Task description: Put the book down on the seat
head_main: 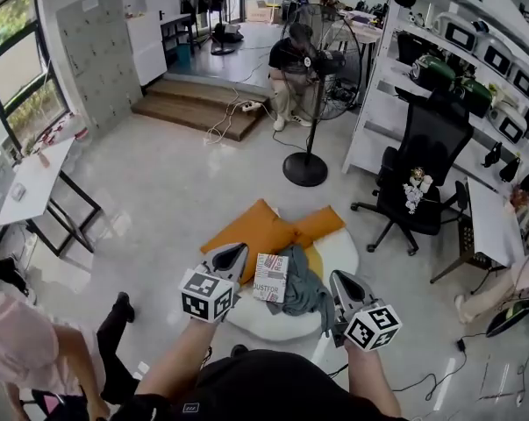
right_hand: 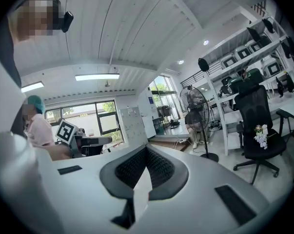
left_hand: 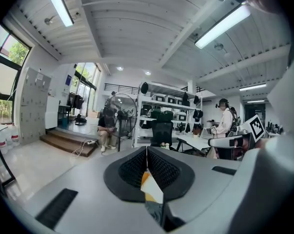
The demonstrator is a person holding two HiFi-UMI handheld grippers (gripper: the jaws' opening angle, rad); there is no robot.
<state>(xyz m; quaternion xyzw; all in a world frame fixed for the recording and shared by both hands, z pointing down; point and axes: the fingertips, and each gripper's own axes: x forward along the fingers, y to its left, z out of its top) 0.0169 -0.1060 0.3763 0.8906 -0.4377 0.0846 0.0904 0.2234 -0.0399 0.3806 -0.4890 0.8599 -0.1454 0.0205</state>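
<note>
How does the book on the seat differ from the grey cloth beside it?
The book is a flat rectangle; the cloth is a crumpled heap. The book is white with print; the cloth is plain grey-green. The book lies nearer the left gripper, the cloth nearer the right gripper. Both rest on the white seat, side by side.

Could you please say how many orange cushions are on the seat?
2: one cushion at the seat's far left, another far right; the grey cloth may hide more.
</note>
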